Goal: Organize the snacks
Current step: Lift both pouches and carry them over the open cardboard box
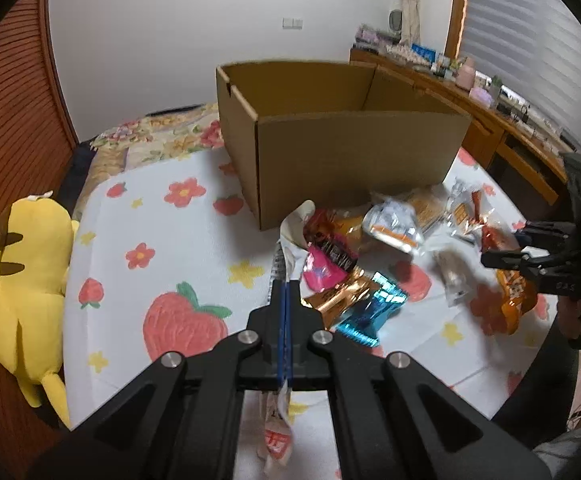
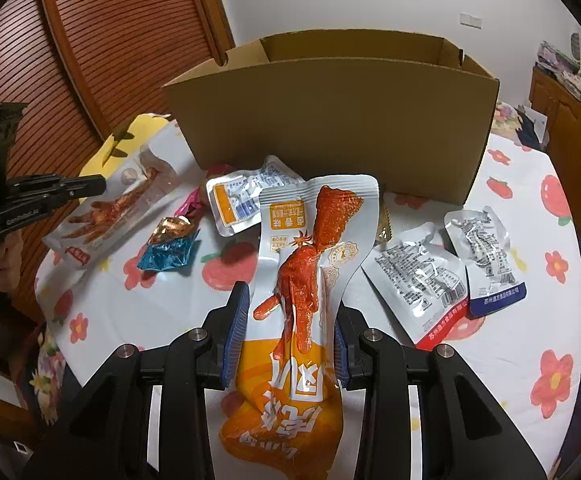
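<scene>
Snacks (image 2: 418, 276) strewn before cardboard box (image 2: 330, 120) | left claw (image 1: 284, 300) pinches white packet (image 1: 296, 224) | right claw (image 2: 290, 336) grips chicken-foot pouch (image 2: 306, 264)

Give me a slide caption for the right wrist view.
Right hand-held gripper grips a chicken-foot snack pouch before the open cardboard box, other snacks scattered on the floral sheet.

Bedsheet (image 1: 194, 240), white with strawberry and flower print, spreads beneath and ahead of the fingers. Yellow plush toy (image 1: 22, 276) lies at the sheet's edge, far left of the left fingers. Slatted wooden door (image 2: 122, 48) stands ahead-left of the right fingers. Wooden counter (image 1: 502, 120) with small clutter, ahead-right of the left fingers, under a window blind (image 1: 530, 36). Wall switch (image 1: 292, 23) straight ahead.
</scene>
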